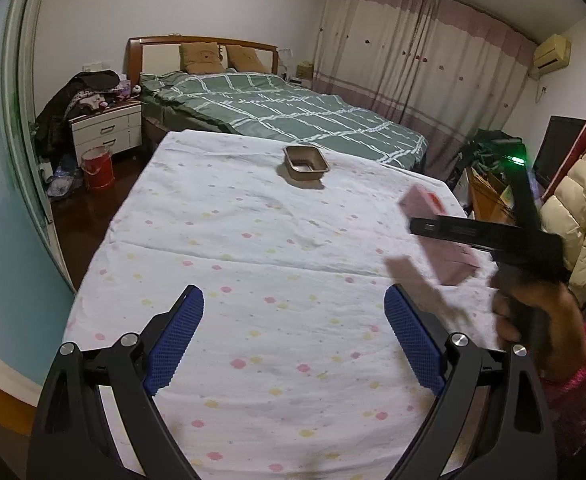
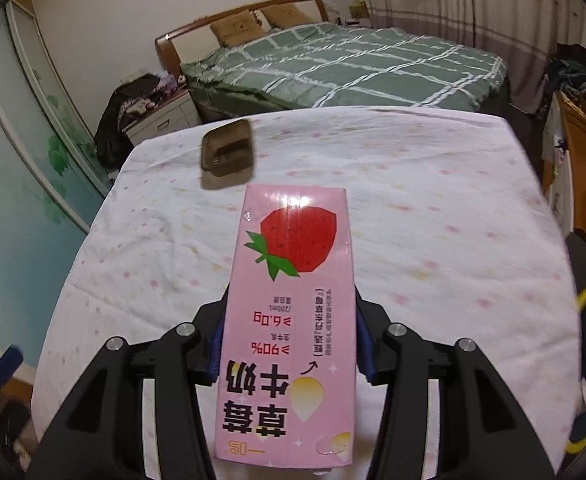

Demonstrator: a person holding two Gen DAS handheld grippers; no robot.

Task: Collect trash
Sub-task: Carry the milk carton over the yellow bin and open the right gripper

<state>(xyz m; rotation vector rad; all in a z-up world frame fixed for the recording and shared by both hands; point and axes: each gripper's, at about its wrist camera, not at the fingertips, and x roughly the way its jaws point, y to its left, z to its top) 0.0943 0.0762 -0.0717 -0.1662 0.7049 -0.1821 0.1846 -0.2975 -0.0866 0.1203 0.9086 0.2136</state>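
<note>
**Pink carton clamped in right gripper, above the spotted table**

The pink strawberry milk carton [image 2: 293, 320] is sitting lengthwise between the blue pads [image 2: 363, 344] of the right gripper [image 2: 289, 344], both pads pressing on its long sides; its strawberry end is pointing away from the hand, print upside down. In the left wrist view the same carton is showing blurred at the right, off the cloth, with a loose flap hanging below it.

The left gripper [image 1: 293, 332] is hovering over the near half of the table, jaws standing wide, nothing between its blue pads [image 1: 177, 340].

The table [image 1: 233, 240] is wearing a white cloth with pink and yellow dots, creased across the middle. A small brown tray [image 1: 305, 163] is sitting on its far part, well apart from both grippers, with bare cloth between.

Beyond the far edge, a bed with a green checked cover [image 1: 293, 116] is running along the wall, two tan pillows at the headboard. A white nightstand [image 1: 107, 128] piled with clothes is standing at its left, a red bucket [image 1: 98, 168] on the floor in front. Long curtains [image 1: 421, 64] are closing off the right wall. A person's hand [image 1: 533, 312] in a pink sleeve is gripping the right tool's handle, a cream puffer jacket [image 1: 581, 216] hanging just behind.
</note>
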